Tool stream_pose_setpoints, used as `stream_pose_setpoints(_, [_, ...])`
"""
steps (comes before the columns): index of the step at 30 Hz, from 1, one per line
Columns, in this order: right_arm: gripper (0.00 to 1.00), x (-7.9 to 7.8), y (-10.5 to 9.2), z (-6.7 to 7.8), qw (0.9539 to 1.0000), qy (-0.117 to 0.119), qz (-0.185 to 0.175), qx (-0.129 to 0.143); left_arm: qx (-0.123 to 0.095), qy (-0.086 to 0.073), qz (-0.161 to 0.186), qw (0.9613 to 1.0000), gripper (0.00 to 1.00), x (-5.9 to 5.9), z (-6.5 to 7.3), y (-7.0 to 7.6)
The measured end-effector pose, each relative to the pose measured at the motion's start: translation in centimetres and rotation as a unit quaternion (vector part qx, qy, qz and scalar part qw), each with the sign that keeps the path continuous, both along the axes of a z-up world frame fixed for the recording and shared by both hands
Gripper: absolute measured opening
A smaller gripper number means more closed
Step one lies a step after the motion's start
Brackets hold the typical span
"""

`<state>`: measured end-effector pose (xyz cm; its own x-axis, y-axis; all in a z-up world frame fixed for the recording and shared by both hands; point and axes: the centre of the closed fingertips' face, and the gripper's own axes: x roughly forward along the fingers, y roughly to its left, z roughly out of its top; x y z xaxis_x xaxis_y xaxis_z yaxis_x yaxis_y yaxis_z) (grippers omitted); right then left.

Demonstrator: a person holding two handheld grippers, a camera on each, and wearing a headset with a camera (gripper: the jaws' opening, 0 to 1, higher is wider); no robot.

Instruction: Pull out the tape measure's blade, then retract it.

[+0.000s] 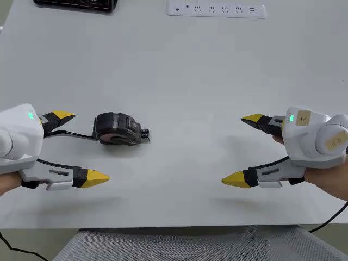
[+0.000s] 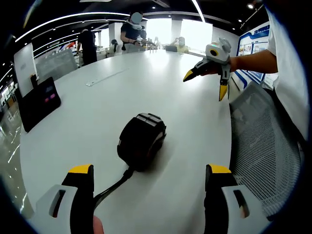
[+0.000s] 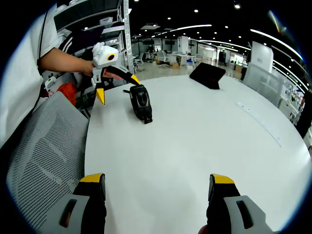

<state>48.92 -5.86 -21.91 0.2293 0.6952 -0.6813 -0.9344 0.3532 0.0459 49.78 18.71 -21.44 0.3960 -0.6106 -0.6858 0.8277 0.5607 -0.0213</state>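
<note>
A black tape measure [image 1: 117,129] lies on the white table [image 1: 185,70], its blade tip facing right and a black strap trailing left. My left gripper [image 1: 81,147] is open at the left, its yellow tips on either side of the case's left end, not touching it. The left gripper view has the tape measure [image 2: 141,140] just ahead of my open left gripper [image 2: 148,178]. My right gripper [image 1: 244,149] hangs open over bare table, well to the right. From the right gripper view the tape measure [image 3: 141,102] sits far ahead of my right gripper [image 3: 158,187].
A white power strip [image 1: 216,9] lies at the table's far edge, and a black device [image 1: 76,4] sits at the far left. A mesh chair back [image 1: 185,244] stands below the near table edge. Other people stand in the room beyond the table.
</note>
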Motion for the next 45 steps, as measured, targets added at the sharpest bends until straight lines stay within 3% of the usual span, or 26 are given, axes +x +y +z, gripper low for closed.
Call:
stream_pose_setpoints(11, [0.85,0.8,0.6,-0.1,0.9996,-0.006,0.025,-0.014,0.035,-0.002,-0.035,0.9988,0.87,1.2,-0.4,-0.2])
stream_pose_setpoints(17, [0.84,1.1,0.9,-0.3,0.9990,-0.008,0.037,-0.022,0.053,0.005,-0.048,0.9974,0.84,1.5,-1.0,-0.1])
stream_pose_setpoints(22, [0.84,1.3,1.2,-0.3,0.9986,-0.009,0.045,-0.025,0.059,0.017,-0.058,0.9964,0.80,1.6,-1.3,-0.2])
stream_pose_setpoints(33, [0.83,2.0,1.7,-0.2,0.9983,-0.011,0.052,-0.024,0.077,0.021,-0.078,0.9937,0.72,2.5,-1.7,-0.5])
stream_pose_setpoints(45, [0.81,2.3,2.0,-0.3,0.9983,-0.011,0.053,-0.021,0.093,0.030,-0.101,0.9901,0.54,3.2,-2.5,-1.0])
